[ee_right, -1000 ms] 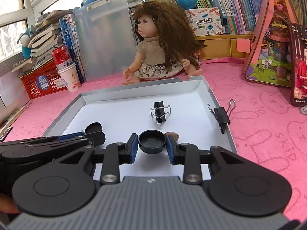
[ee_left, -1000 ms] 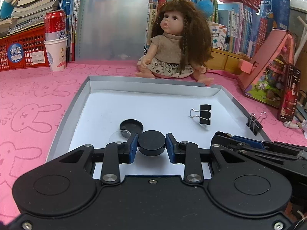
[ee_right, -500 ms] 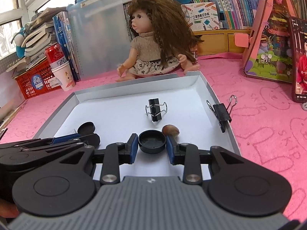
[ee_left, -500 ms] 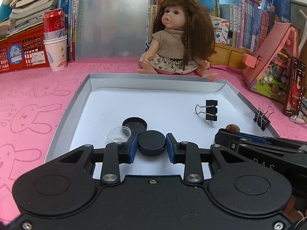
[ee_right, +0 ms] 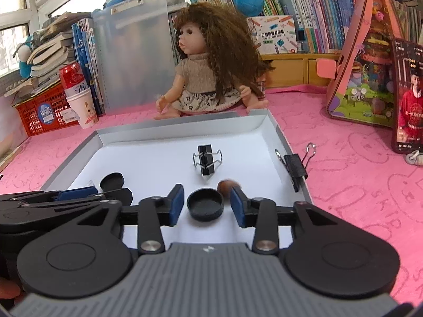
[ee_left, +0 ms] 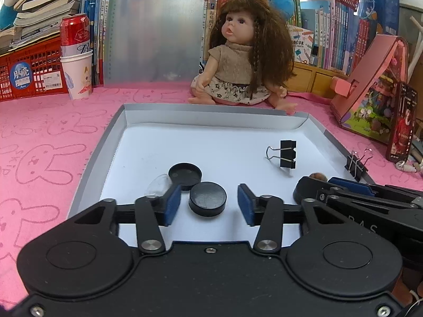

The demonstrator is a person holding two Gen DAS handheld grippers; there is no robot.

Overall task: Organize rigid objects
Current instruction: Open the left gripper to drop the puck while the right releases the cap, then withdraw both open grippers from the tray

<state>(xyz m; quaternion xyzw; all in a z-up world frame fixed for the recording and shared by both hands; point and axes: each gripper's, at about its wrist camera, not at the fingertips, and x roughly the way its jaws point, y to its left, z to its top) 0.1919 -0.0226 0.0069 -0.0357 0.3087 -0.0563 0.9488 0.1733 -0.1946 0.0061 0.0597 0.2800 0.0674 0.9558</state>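
Your main risk is dragging the caps when you pull back; each cap sits between spread jaws with little room on either side, so a sideways drift would knock it across the tray (ee_left: 111, 142); in the left view the solid cap (ee_left: 207, 202) lies nearer the 9 o'clock pad, just at 5 o'clock of a second cap (ee_left: 185, 176) and a clear disc (ee_left: 158, 188), and a nudge could shove them together; in the right view the hollow cap (ee_right: 205, 207) sits just beside a brown nut (ee_right: 228, 186) at its 1 o'clock, which looks ready to roll; the two tools also lie close, the right one crossing the left view at 3 o'clock, so they could collide.

Your left gripper (ee_left: 208, 206) is low and level over the tray's near edge, jaws released; your right gripper (ee_right: 206, 206) is posed alike, jaws released, gripping nothing; both caps rest on the tray floor; one clip (ee_right: 206, 160) stands mid-tray, another (ee_right: 295, 167) is clamped on the 3 o'clock rim.
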